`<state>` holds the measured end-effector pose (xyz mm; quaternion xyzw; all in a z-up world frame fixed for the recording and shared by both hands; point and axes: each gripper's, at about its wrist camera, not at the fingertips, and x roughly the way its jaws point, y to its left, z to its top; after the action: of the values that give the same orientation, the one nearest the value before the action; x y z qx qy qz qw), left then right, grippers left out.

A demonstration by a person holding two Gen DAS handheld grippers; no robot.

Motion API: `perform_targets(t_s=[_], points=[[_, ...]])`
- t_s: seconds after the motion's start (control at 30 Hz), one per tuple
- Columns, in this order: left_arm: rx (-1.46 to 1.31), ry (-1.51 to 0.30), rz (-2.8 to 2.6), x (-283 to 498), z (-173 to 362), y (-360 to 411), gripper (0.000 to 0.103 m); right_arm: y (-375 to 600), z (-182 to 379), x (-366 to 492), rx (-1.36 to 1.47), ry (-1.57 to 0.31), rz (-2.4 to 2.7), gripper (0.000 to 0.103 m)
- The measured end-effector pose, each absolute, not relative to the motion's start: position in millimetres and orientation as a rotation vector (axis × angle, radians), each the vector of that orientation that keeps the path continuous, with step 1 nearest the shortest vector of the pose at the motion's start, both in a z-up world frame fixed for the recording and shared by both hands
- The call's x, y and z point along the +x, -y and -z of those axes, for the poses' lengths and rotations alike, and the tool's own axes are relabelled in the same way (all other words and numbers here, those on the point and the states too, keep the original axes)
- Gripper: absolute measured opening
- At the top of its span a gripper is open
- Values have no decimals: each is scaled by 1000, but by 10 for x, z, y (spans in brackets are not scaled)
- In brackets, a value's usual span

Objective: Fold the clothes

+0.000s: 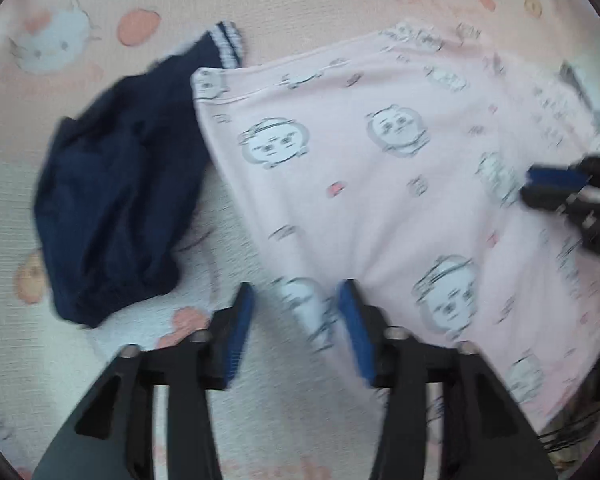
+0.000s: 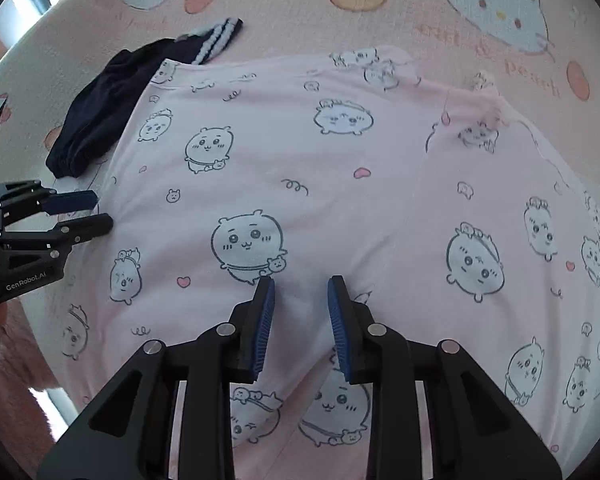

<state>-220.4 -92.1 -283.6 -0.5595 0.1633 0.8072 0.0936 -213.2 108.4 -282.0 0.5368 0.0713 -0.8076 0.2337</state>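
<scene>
Blue-padded jaws of the right gripper (image 2: 301, 320) stand nearest the lens in the right wrist view, parted with a moderate gap and tipped down over the pink garment (image 2: 300, 152). Pale fabric shows in the gap between the pads, but whether the pads actually pinch a fold of it I cannot tell; the cloth there looks flat.

That pink garment, printed with round cartoon faces and small hearts, lies spread wide on the bed sheet (image 2: 400, 20), a peach-coloured sheet with cat faces and round fruit shapes. It is the largest thing in both views. One seam or fold line runs down its right part, and its far edge is a little bunched.

Against the far left corner of the pink garment lies a navy garment (image 2: 96, 120) in a crumpled heap, its white-striped cuff pointing away; the pink cloth overlaps its edge.

At the left edge of the pink garment, the left gripper (image 2: 100, 212) hangs with its jaws clearly apart and nothing between them. In its own blurred view the left gripper (image 1: 296, 312) stands over that same near-left hem, pads wide, the hem showing in the gap but untouched. The right gripper's tips (image 1: 540, 184) show at the pink garment's right side.
</scene>
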Motion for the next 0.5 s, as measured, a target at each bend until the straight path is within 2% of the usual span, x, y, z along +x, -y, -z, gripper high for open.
perform_targets(t_s=[0.13,0.23,0.33,0.5], points=[[-1638,-369,-2433,-1976,2665,938,60,-1294,2553,-2015,1516,-101,2246,28],[-1610,-372,-2420,-1778,2581,702,60,-1515,2364,-1771,1511,-67,2286,28],[-1590,-385,-2411,-1541,2676,440,60,-1701,2437,-1514,1561,-19,2288,29],[-1722,-615,-2328,-1281,2761,442,62,-1953,2706,-1229,1681,-57,2308,29]])
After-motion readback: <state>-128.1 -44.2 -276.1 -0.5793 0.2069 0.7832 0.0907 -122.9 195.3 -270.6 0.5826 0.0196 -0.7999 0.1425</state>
